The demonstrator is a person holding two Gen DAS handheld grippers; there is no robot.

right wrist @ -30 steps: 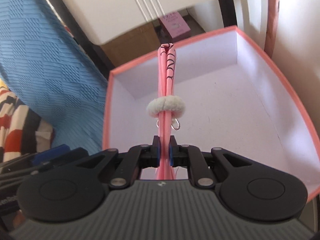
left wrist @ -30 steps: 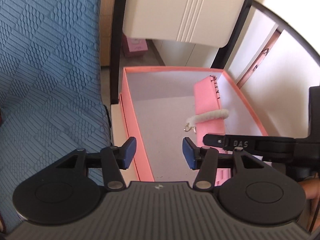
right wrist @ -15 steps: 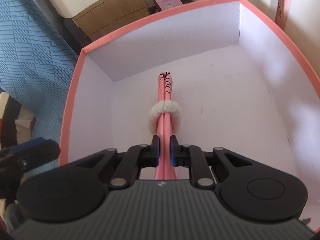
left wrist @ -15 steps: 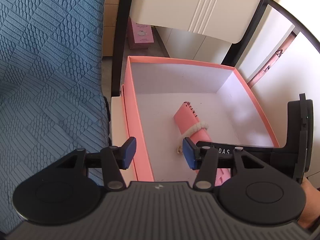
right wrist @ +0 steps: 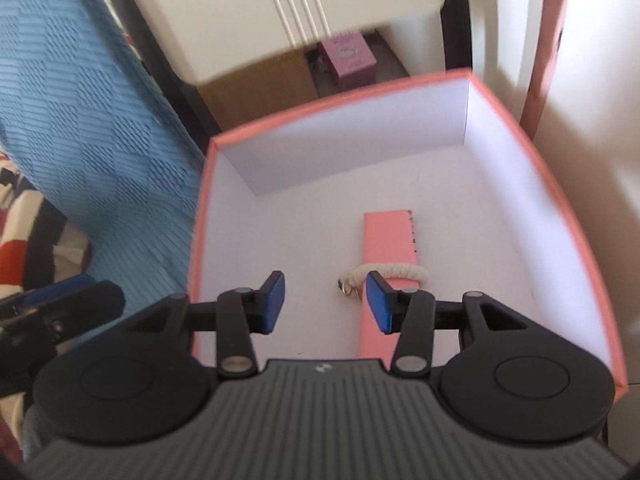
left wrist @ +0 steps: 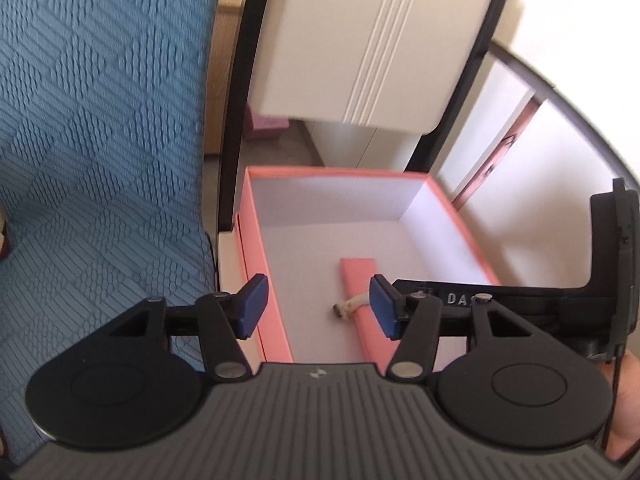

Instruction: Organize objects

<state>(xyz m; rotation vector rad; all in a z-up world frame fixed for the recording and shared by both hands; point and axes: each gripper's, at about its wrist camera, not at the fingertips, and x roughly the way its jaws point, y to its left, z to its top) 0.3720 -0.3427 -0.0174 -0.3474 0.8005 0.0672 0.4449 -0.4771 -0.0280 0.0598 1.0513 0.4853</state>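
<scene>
The pink pouch (right wrist: 390, 256) lay flat on the white floor of the pink box (right wrist: 198, 240), nearer the box's right half, its long side running away from the tongs. A cream woolly loop (right wrist: 396, 271) wrapped across it, with a small metal clasp (right wrist: 346, 288) at the loop's left end resting on the box floor. Dark lettering ran along the pouch's far right edge, too small to read.

The right tongs (right wrist: 325, 302) hung above the near end of the box, jaws opening, nothing between the blue pads; the pouch lay below and just right of the gap, free of them. The left tongs (left wrist: 318, 306) stood over the box's left wall, jaws also opening and gripping nothing. In the left view the pouch (left wrist: 360, 276) showed past the right pad, partly hidden by the right tongs' black body.

Left of the box lay a blue quilted cover (left wrist: 100, 140). Behind it stood a chair with a cream back (left wrist: 368, 40).
</scene>
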